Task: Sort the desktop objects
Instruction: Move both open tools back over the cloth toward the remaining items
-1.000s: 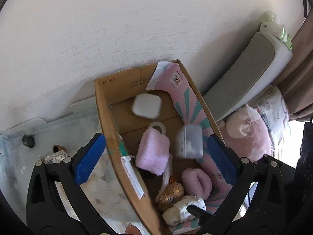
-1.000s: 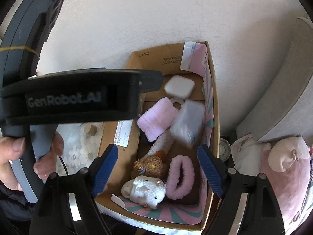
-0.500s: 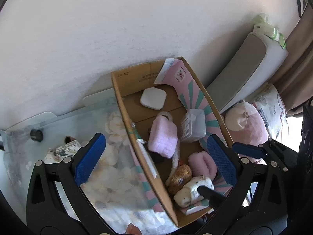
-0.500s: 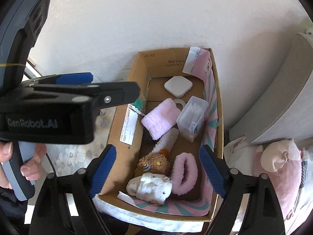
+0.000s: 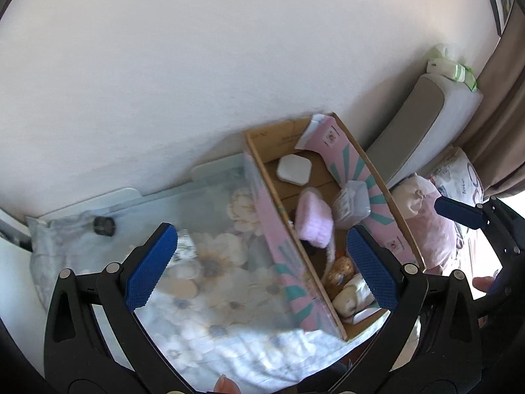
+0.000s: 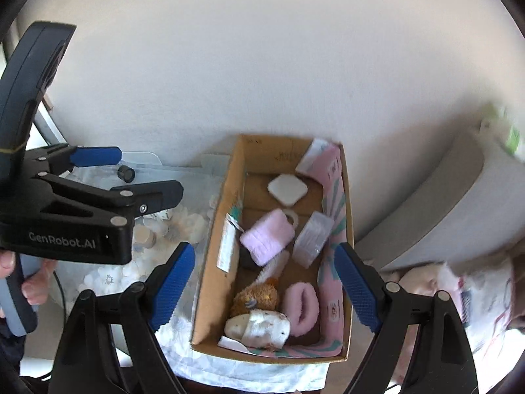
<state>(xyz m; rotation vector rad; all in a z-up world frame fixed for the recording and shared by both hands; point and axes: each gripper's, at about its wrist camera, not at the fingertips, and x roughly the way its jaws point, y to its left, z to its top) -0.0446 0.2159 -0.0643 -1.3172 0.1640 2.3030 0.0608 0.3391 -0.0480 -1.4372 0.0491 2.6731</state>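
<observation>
1. Both tools stand apart-jawed and empty: the left hand-held gripper (image 5: 259, 269) hangs over the flowered cloth and the near left wall of the box, and the right hand-held gripper (image 6: 264, 282) straddles the box from above, with nothing between its blue pads.
2. At the left of the right wrist view, the left tool's black body is seen from the side, gripped by a hand (image 6: 31, 279).
3. Nearest in the cardboard box (image 6: 210, 295), at its front edge, lie a white plush toy (image 6: 259, 326) and a brown plush toy (image 6: 257, 297), touching each other, with a pink fuzzy ring (image 6: 300, 307) just beside them on the right.
4. Mid-box, a folded pink cloth (image 6: 265, 234) rests next to a clear plastic case (image 6: 313, 239) that leans on the right wall; something dark under the cloth cannot be made out.
5. Toward the far end, a white square pad (image 6: 287, 188) lies flat on the box floor, and a pink paper liner (image 6: 333, 170) with teal stripes climbs the right wall to the far right corner.
6. The box sits at the right edge of the surface (image 5: 203, 262), which is covered in a pale floral cloth; a small dark cylinder (image 5: 104, 225) lies near its far left corner, well apart from the box.
7. A white wall (image 5: 197, 65) backs the surface, and right of the box are a grey cushion (image 5: 413, 134) and pink bedding (image 5: 430, 223).
</observation>
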